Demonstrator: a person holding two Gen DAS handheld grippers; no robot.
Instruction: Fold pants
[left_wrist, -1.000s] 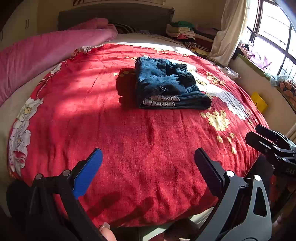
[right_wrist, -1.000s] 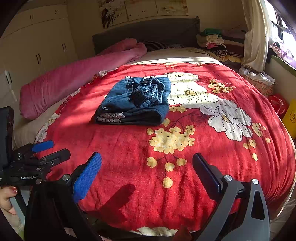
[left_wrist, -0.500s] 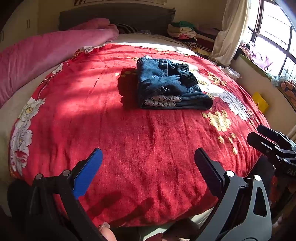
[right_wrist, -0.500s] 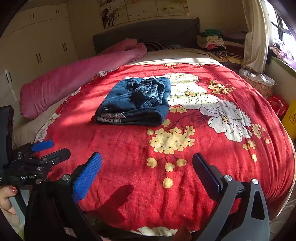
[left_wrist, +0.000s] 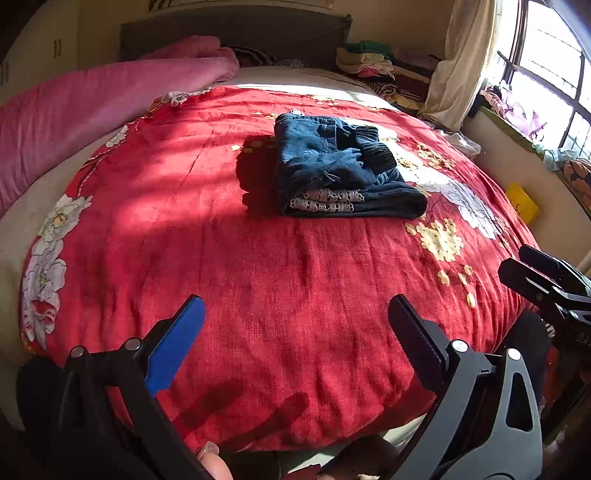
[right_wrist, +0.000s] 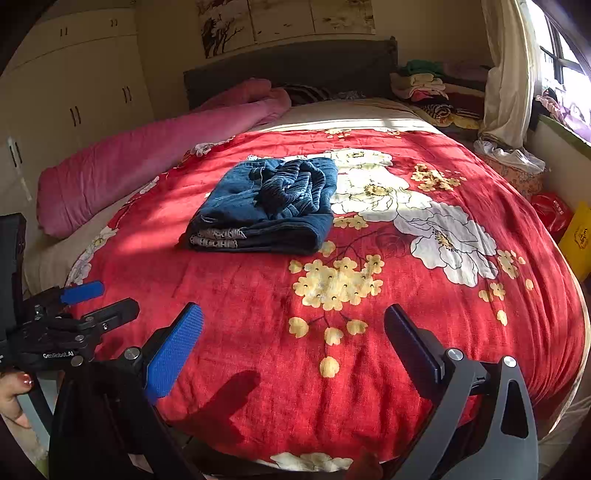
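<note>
Blue denim pants (left_wrist: 340, 170) (right_wrist: 269, 206) lie folded into a compact rectangle on the red flowered bedspread (left_wrist: 258, 280) (right_wrist: 369, 332), lace-trimmed hems facing the bed's near edge. My left gripper (left_wrist: 295, 325) hovers open over the near edge of the bed, well short of the pants, nothing between its fingers. My right gripper (right_wrist: 293, 332) is likewise open and empty, near the foot of the bed, with the pants ahead and to the left. Each gripper shows at the edge of the other's view: the right one (left_wrist: 546, 280), the left one (right_wrist: 92, 302).
A rolled pink quilt (left_wrist: 92, 107) (right_wrist: 147, 158) lies along the left side. A dark headboard (right_wrist: 295, 66) stands behind, with stacked clothes (right_wrist: 436, 88) at the back right. Curtain and window (left_wrist: 535, 66) are on the right, a yellow item (left_wrist: 521, 203) on the floor. A hand (right_wrist: 13, 391) holds the left gripper.
Both views have shifted only slightly; the pants sit a touch lower in the left wrist view. Both grippers stay open and the pants lie still.
</note>
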